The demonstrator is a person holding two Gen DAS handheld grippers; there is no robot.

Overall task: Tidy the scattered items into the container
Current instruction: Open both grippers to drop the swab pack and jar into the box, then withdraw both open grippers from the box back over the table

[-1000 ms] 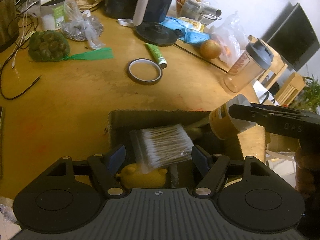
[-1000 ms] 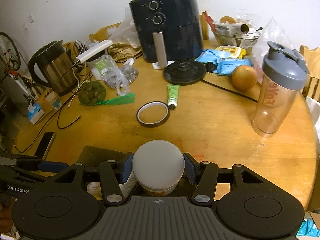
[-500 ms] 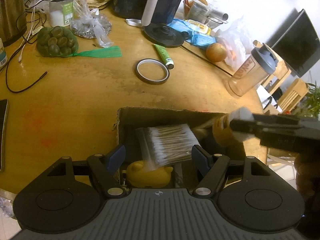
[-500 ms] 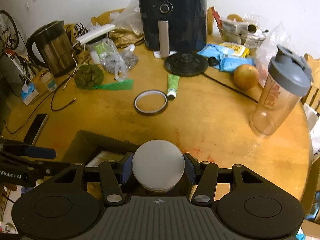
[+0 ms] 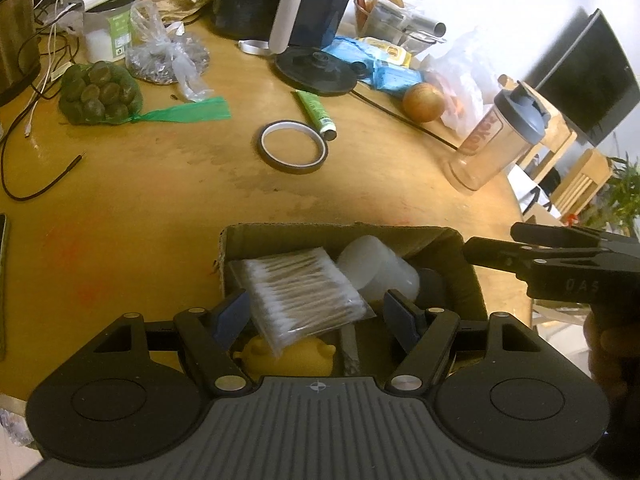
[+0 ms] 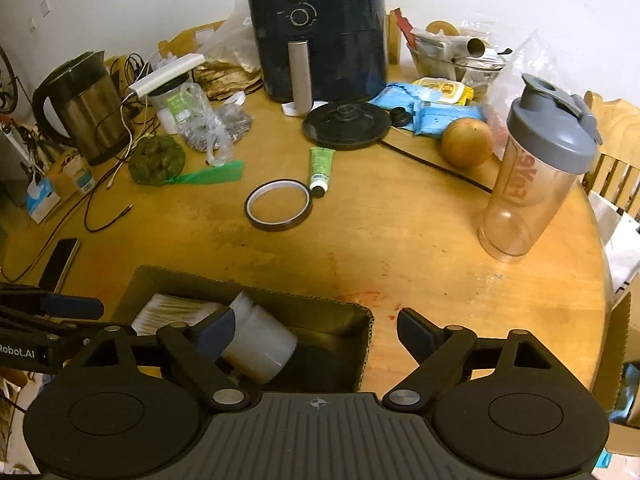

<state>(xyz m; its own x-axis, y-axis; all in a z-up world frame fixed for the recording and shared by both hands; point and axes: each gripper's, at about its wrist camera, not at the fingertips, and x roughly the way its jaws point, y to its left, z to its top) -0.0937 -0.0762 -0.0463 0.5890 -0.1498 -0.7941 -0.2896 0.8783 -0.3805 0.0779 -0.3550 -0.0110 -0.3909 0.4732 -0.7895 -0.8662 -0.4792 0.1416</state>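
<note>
A brown cardboard box (image 5: 340, 232) (image 6: 256, 286) sits at the table's near edge. In it lie a pack of cotton swabs (image 5: 300, 292), a white-lidded jar (image 5: 374, 266) (image 6: 256, 340) on its side, and a yellow toy (image 5: 288, 356). My left gripper (image 5: 316, 312) is open over the box, with the swab pack lying between its fingers. My right gripper (image 6: 314, 330) is open and empty just above the box's right end, and it shows in the left wrist view (image 5: 560, 260). A tape ring (image 6: 279, 205) and a green tube (image 6: 321, 169) lie on the table beyond.
The round wooden table (image 6: 400, 220) also carries an air fryer (image 6: 320, 32), a kettle (image 6: 86, 108), a shaker bottle (image 6: 536, 176), an orange (image 6: 467, 142), a net of green fruit (image 6: 158, 160), blue packets (image 6: 436, 112), cables and a phone (image 6: 60, 264).
My right gripper has opened and let go of the jar, which now lies on its side in the box. Both grippers have drawn back a little.
</note>
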